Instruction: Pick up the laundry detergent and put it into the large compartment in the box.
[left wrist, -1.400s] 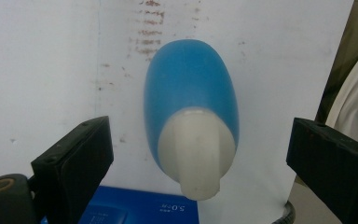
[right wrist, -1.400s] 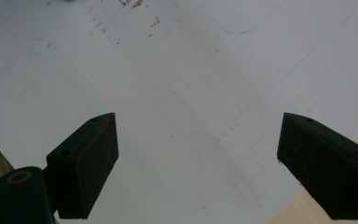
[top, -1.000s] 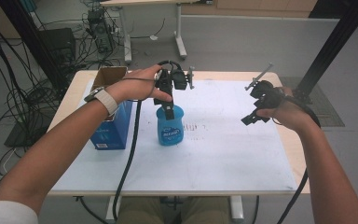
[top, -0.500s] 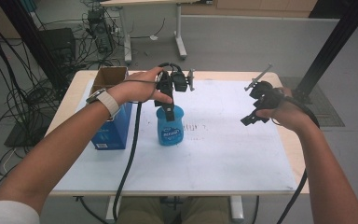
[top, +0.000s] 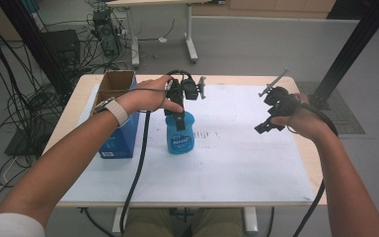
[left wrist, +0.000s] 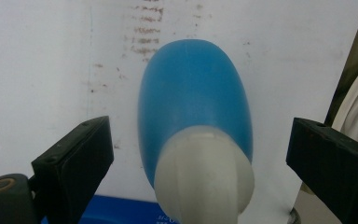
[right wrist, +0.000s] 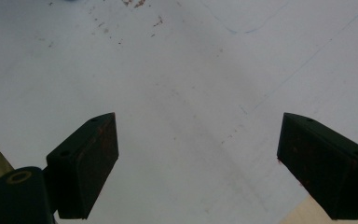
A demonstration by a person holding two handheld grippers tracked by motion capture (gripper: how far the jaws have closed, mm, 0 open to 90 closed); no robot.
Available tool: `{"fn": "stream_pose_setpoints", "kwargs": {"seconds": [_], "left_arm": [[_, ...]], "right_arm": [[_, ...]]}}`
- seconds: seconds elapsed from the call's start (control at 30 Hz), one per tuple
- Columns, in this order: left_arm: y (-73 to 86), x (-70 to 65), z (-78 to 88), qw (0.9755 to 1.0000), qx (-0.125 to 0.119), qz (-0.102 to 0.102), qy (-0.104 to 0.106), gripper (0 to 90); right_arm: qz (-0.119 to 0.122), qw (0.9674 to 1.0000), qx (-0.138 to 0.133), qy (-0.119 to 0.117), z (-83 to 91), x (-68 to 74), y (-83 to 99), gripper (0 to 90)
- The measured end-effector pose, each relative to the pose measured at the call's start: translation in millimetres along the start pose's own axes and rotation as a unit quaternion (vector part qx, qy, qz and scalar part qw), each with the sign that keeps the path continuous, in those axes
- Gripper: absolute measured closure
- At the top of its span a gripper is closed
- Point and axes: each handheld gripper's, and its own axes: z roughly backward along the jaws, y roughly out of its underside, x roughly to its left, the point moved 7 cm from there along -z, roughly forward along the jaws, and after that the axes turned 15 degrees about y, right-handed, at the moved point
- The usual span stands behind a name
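Observation:
A blue plastic bottle [top: 180, 138] with a printed label stands upright on the white-covered table [top: 237, 163], left of centre. My left gripper [top: 178, 117] hangs straight over its top, pointing down. In the left gripper view the bottle's blue body [left wrist: 196, 88] and whitish neck [left wrist: 205, 182] lie between the wide-apart jaws of the left gripper [left wrist: 200, 158], with gaps on both sides. My right gripper [top: 269, 123] is held above the table's right part, open, with nothing between the jaws of the right gripper [right wrist: 198, 154] but the white sheet.
A blue carton [top: 116, 136] stands at the table's left edge, with an open cardboard box [top: 116, 81] behind it. The left gripper's cable [top: 138, 163] trails across the sheet to the front edge. The bare wood edge [top: 313, 163] runs along the right.

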Motion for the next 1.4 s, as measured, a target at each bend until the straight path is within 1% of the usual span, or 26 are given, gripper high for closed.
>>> {"fn": "stream_pose_setpoints", "kwargs": {"seconds": [0.17, 0.27, 0.37, 0.63, 0.77, 0.8, 0.87, 1.0, 1.07, 1.23, 1.37, 1.4], "left_arm": [[-0.9, 1.4, -4.0, 1.0000, 0.001, -0.001, 0.002, 7.9], [-1.4, 1.9, -7.8, 1.0000, 0.001, 0.001, -0.002, 8.5], [-2.3, 1.9, -10.1, 1.0000, 0.003, -0.003, -0.002, 9.8], [-3.6, 1.1, -13.4, 0.9999, 0.001, 0.002, -0.011, 12.1], [-3.9, 1.5, -15.5, 0.9999, -0.001, 0.004, -0.011, 12.7], [-4.7, 1.8, -15.7, 0.9999, 0.002, 0.003, -0.011, 12.9], [-4.5, 1.6, -16.7, 0.9999, 0.000, 0.003, -0.012, 13.6], [-5.7, 1.8, -21.7, 0.9998, 0.006, 0.004, -0.016, 14.6], [-5.7, 2.7, -23.2, 0.9999, 0.006, 0.004, -0.014, 15.5], [-5.1, 2.9, -25.9, 0.9998, 0.003, 0.005, -0.017, 17.0], [-5.2, 3.5, -27.2, 0.9998, 0.005, 0.006, -0.016, 18.9], [-5.0, 3.4, -27.7, 0.9998, 0.004, 0.005, -0.019, 19.3]], "right_arm": [[0.000, 1.0000, 0.000, 0.000, -0.6, -0.1, 0.7, 12.6], [-0.002, 1.0000, 0.001, -0.001, -1.0, 0.1, 1.6, 12.6], [-0.002, 1.0000, 0.000, -0.001, -0.7, 0.6, 1.9, 12.6], [-0.003, 1.0000, -0.003, -0.001, -0.5, 1.0, 2.9, 12.6], [-0.004, 1.0000, -0.002, 0.000, -0.7, 1.0, 3.9, 12.6], [-0.003, 1.0000, -0.001, 0.000, -0.9, 0.9, 4.0, 12.6], [-0.003, 1.0000, -0.001, -0.001, -1.2, 1.1, 4.4, 12.6], [-0.004, 1.0000, -0.002, -0.001, -1.1, 1.4, 4.9, 12.6], [-0.004, 1.0000, -0.002, -0.001, -0.8, 1.4, 5.0, 12.6], [-0.003, 1.0000, -0.002, -0.001, -1.0, 1.7, 4.9, 12.6], [-0.004, 1.0000, -0.003, -0.001, -1.3, 1.7, 5.1, 12.6], [-0.003, 1.0000, -0.003, -0.001, -1.2, 1.8, 4.9, 12.6]]}}
